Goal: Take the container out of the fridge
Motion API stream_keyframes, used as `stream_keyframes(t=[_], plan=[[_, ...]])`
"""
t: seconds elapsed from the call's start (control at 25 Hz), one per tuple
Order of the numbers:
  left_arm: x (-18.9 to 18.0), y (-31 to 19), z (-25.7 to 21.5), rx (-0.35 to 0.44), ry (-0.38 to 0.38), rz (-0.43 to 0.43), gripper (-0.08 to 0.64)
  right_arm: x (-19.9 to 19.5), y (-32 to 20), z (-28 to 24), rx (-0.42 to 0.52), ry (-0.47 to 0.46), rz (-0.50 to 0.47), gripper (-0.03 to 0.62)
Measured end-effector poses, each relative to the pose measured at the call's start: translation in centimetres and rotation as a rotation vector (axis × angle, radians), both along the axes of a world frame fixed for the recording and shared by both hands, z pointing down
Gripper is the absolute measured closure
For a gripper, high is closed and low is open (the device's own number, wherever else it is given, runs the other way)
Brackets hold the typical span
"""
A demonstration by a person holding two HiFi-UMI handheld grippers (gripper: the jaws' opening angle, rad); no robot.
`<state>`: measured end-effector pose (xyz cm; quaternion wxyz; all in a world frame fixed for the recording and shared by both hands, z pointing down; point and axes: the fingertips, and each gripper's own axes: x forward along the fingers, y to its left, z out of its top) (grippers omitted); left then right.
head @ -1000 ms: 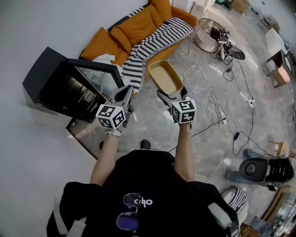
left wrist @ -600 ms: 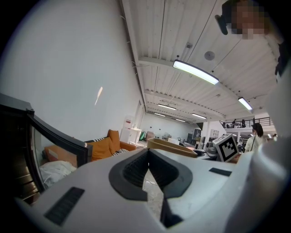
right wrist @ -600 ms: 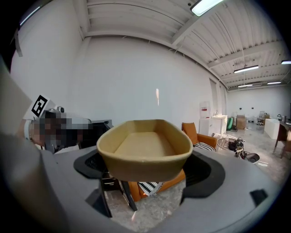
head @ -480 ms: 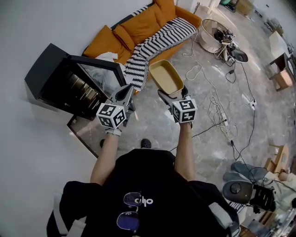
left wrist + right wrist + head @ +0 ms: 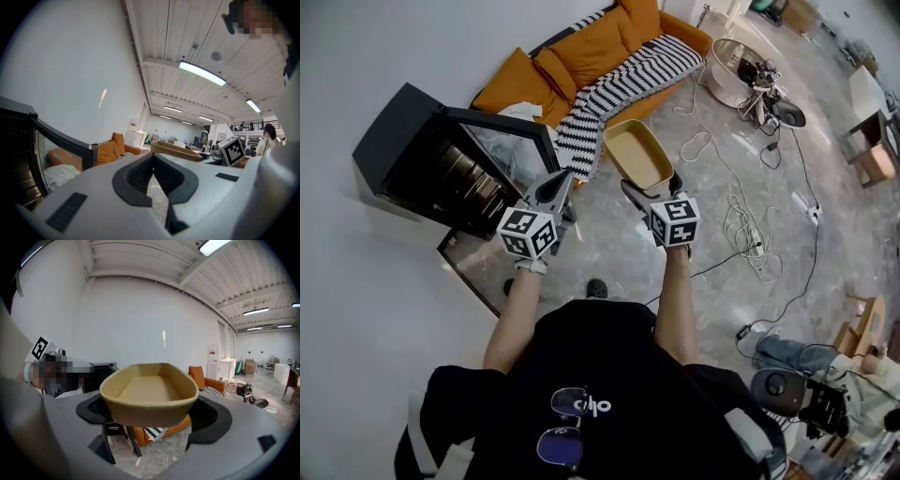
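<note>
Although the task was about the black mini fridge [image 5: 394, 145] at my far left, the work there looked finished to me: its glass-fronted door [image 5: 502, 150] stood open and the container was out, in the air over the grey stone floor [image 5: 609, 248].

Just right of the door I held my left gripper [image 5: 561, 183]. Its jaws were together at the tips, with nothing between them.

Further right, my right gripper [image 5: 649, 189] was clamped on the near short end of the tan oval container of pressed fibre [image 5: 150, 392]. The container pointed away from me, nearly level, toward the orange sofa [image 5: 572, 56]. It was empty, and I judged it very light, because one grip at the end carried it without sagging. The wall looked thin, stiff enough to keep its shape, but I think a hard squeeze could dent or fold it. The matte surface should not slip much. The short end under the rolled rim seemed the best place to hold, since the rim stiffens the wall there. If it were filled, I would rather support it from the other end also.

Compared with one second earlier, almost nothing had changed: both grippers and the container kept the same pose, and the door stayed open. Only the view had shifted slightly, and a person at the lower right edge had moved.
</note>
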<state>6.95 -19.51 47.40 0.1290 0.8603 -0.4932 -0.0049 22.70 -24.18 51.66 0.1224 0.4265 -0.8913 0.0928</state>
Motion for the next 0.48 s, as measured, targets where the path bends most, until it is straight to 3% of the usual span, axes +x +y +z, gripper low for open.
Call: stream_keyframes(t=[0.48], plan=[[-0.46, 0.34, 0.27, -0.001, -0.001, -0.007, 0.554, -0.24, 0.14, 0.47, 0.0, 0.005, 0.0, 0.074]])
